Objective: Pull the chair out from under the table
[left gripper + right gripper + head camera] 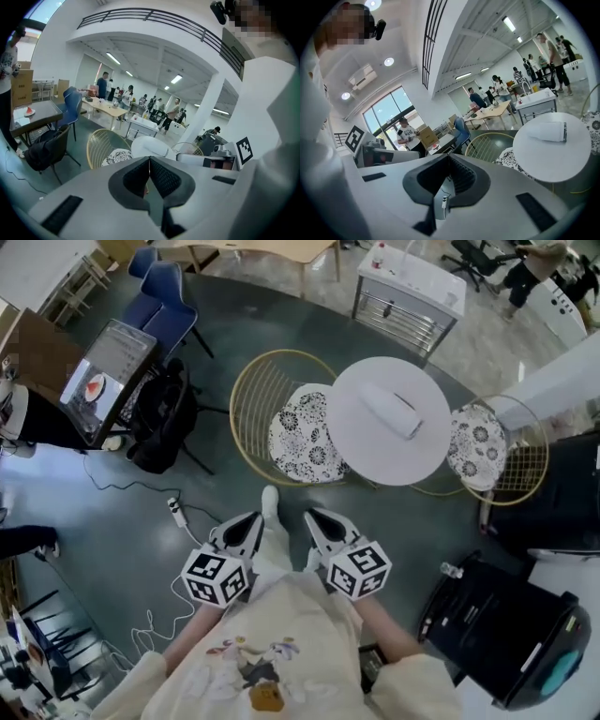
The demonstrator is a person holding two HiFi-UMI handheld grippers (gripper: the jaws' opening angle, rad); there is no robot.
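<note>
A gold wire chair (249, 390) with a black-and-white floral cushion (298, 434) stands at the left of the round white table (375, 442), its seat partly tucked under the tabletop. Both grippers hang in front of me, well short of the chair and touching nothing. The left gripper (246, 523) is shut and empty, and so is the right gripper (320, 519). The left gripper view has its shut jaws (149, 162) pointing at the chair (99, 145) and table (149, 146). Beyond the shut right gripper (449, 159) lie the chair (486, 142) and table (553, 157).
A white roll-like object (394, 409) lies on the table. A second cushioned wire chair (480, 448) stands at its right. A black bag (164, 418), a dark desk (105, 371) and blue chairs (165, 292) are at the left. A power strip (177, 512) lies on the floor. A black bin (506, 626) is at lower right.
</note>
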